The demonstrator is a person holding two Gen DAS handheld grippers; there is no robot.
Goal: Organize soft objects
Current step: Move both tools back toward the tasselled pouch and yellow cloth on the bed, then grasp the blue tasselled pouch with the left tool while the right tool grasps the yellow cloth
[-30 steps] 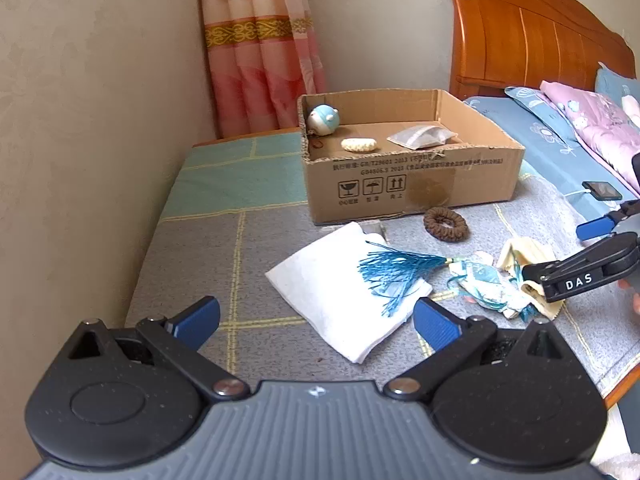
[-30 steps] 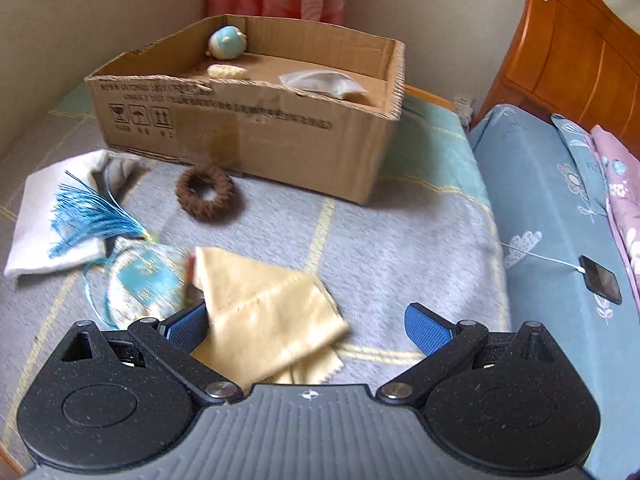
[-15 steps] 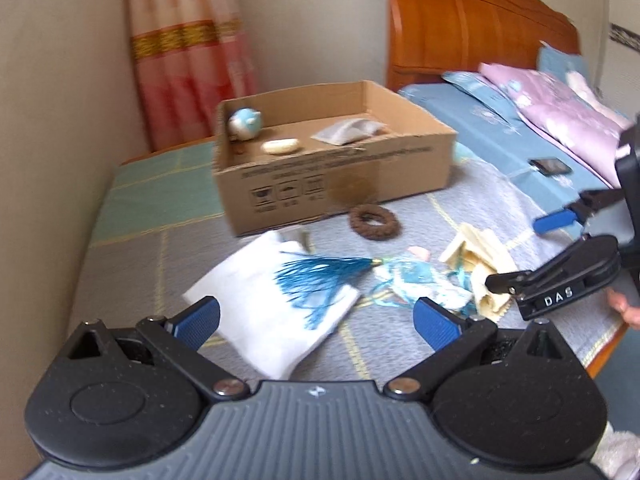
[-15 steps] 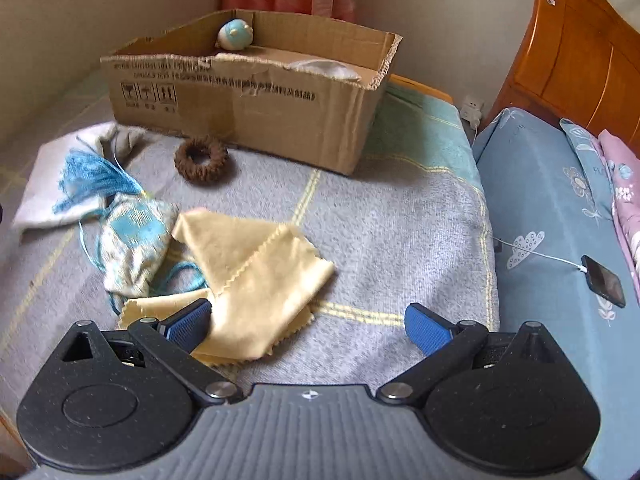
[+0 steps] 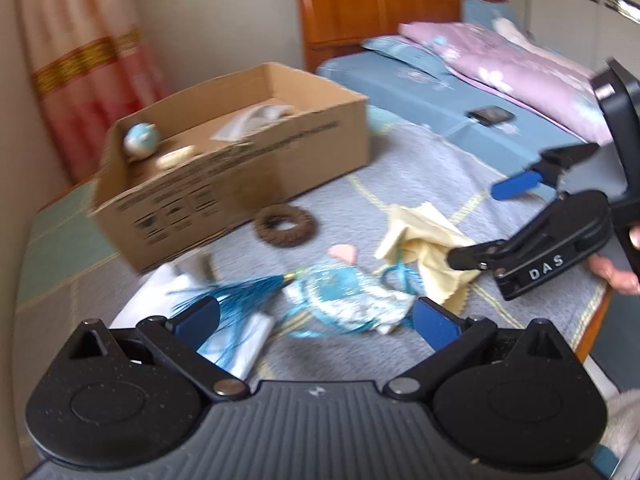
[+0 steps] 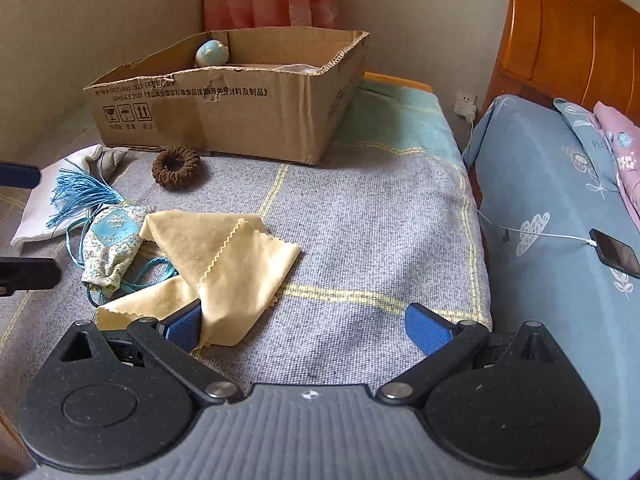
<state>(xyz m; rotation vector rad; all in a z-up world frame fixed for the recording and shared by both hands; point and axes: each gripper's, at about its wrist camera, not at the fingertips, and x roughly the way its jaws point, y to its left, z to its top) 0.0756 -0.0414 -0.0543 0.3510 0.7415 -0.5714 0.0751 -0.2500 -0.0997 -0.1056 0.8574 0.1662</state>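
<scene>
**Both grippers wide open over scattered soft things by the box**

Left wrist view: the left gripper (image 5: 316, 316) stands wide open with nothing between its blue pads, low over the grey blanket-covered bench (image 5: 420, 168). Just ahead lie a blue tassel (image 5: 244, 292) across a white cloth (image 5: 248, 340), a blue patterned pouch (image 5: 344, 292) with blue cord, and a crumpled yellow cloth (image 5: 424, 240). A brown scrunchie (image 5: 286, 226) sits just in front of the cardboard box (image 5: 256, 176), which stands toward the bench's far edge. Inside the box are a small blue-and-white plush ball (image 5: 141, 141), a pale oval thing and a whitish packet (image 5: 256, 116). The right gripper (image 5: 496, 224) comes in from the right, open, one finger touching the yellow cloth. The picture is blurred.

Right wrist view: the right gripper (image 6: 302, 322) is spread wide and holds nothing; its left pad (image 6: 182, 326) is partly covered by the yellow cloth (image 6: 236, 256), whose zigzag edge shows here. The pouch (image 6: 112, 240) touches that cloth's left side; tassel (image 6: 80, 196), white cloth (image 6: 48, 200) and scrunchie (image 6: 176, 166) lie beyond. Only this view shows a wall socket (image 6: 466, 104) and the charging cable to the phone (image 6: 616, 252) on the blue bed.
</scene>
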